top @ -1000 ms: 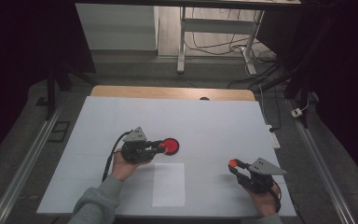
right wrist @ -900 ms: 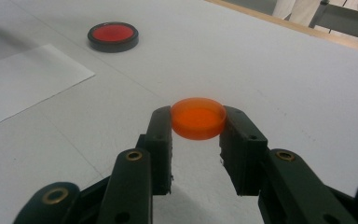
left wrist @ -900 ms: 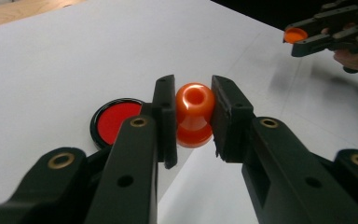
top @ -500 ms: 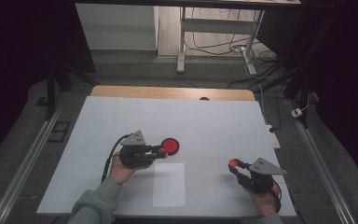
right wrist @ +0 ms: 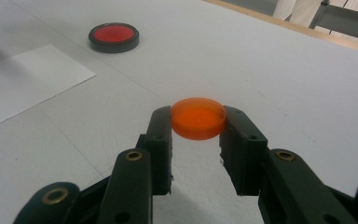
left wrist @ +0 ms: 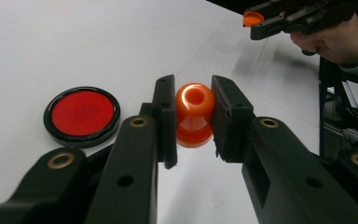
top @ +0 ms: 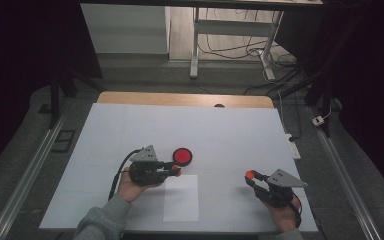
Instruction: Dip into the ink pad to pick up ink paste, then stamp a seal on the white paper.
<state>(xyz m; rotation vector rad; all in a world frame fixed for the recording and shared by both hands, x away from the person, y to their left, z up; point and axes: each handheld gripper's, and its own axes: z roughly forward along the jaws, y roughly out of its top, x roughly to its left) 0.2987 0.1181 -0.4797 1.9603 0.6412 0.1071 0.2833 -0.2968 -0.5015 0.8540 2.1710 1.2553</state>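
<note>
My left gripper is shut on a small orange knob-shaped piece with a hole in its top, held just above the table. A round red pad in a black case lies beside it, left of the jaws in the left gripper view. My right gripper is shut on a flat orange disc, gripped by its edges above the table. The left gripper view also has the right gripper with its disc at the upper right. The red pad lies far left in the right gripper view.
A white sheet of paper lies on the white table top between the two hands. The table's wooden far edge borders a floor with cables and desk legs. Metal rails run along both sides.
The left gripper has drifted slightly toward the near edge with the orange piece. The right gripper and the red pad have stayed put.
</note>
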